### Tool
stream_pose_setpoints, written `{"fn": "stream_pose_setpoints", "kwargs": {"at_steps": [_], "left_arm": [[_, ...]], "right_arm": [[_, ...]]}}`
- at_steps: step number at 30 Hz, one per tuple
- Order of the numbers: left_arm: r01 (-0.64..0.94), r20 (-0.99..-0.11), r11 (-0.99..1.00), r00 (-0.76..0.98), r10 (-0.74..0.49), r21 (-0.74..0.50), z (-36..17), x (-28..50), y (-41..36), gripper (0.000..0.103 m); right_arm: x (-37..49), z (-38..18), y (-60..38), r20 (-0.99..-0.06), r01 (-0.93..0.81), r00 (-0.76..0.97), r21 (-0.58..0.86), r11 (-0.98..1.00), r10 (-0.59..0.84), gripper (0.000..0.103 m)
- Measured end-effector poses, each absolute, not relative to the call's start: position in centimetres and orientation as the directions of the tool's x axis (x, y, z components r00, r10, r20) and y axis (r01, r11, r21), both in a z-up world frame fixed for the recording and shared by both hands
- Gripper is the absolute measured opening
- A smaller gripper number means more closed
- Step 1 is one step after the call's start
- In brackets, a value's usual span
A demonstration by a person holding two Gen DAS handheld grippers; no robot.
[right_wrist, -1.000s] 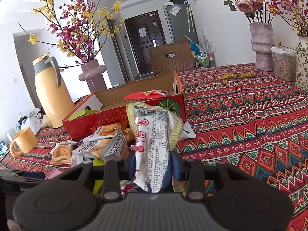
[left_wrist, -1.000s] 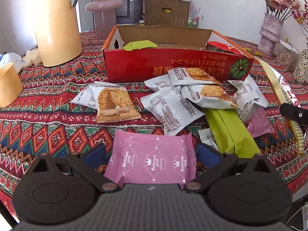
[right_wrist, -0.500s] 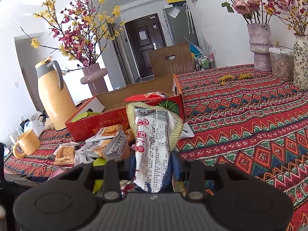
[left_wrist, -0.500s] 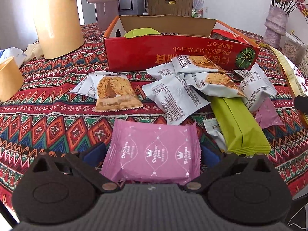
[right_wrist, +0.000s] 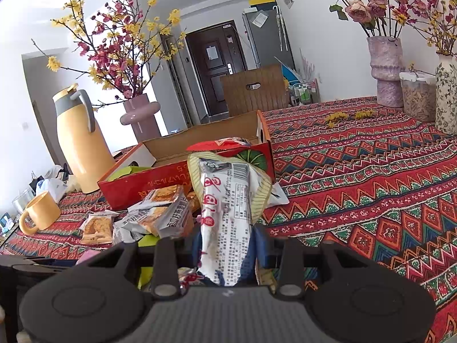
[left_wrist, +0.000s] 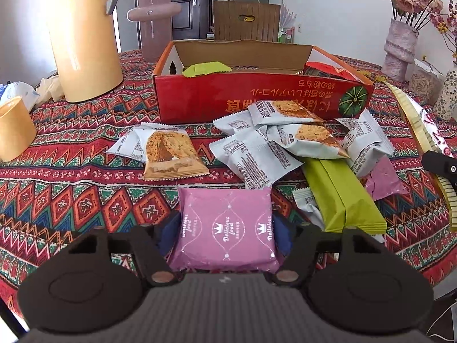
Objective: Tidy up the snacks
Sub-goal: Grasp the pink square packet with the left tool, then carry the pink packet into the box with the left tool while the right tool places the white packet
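My left gripper [left_wrist: 225,231] is shut on a pink square snack packet [left_wrist: 227,225] and holds it just above the patterned tablecloth. My right gripper [right_wrist: 228,243] is shut on a long white snack bag with red print [right_wrist: 228,205], held upright; that bag also shows at the right edge of the left wrist view [left_wrist: 428,134]. An open red cardboard box [left_wrist: 257,97] stands behind, with a green packet [left_wrist: 207,68] and a red packet [left_wrist: 328,70] inside. Several white biscuit packets [left_wrist: 257,157], a green bar [left_wrist: 340,194] and another pink packet [left_wrist: 382,177] lie loose before the box.
A yellow thermos jug [left_wrist: 85,37] and a yellow mug [left_wrist: 14,128] stand at the left. A pink vase [left_wrist: 154,20] is behind the box. Vases with flowers [right_wrist: 385,68] and a lidded jar [right_wrist: 418,97] stand at the far right of the table.
My left gripper has closed on the pink packet, which now sits narrower between the fingers, and lifted slightly. The right gripper holds its bag steady, drifting slightly.
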State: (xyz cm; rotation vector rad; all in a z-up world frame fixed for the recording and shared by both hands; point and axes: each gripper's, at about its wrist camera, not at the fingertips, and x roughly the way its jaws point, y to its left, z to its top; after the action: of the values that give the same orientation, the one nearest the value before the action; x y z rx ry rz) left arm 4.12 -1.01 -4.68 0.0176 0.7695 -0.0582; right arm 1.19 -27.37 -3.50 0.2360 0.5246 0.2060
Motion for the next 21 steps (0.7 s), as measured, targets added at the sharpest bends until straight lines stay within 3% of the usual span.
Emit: {"fn": "stream_pose_setpoints", "kwargs": {"at_steps": [21], "left_arm": [[0.074, -0.538, 0.997, 0.841, -0.057, 0.011, 1.1, 4.3, -1.2, 0.068]], "right_arm": [[3.3, -1.2, -27.1, -0.416, -0.149, 0.879, 0.223, 0.963, 0.232, 0.036]]}}
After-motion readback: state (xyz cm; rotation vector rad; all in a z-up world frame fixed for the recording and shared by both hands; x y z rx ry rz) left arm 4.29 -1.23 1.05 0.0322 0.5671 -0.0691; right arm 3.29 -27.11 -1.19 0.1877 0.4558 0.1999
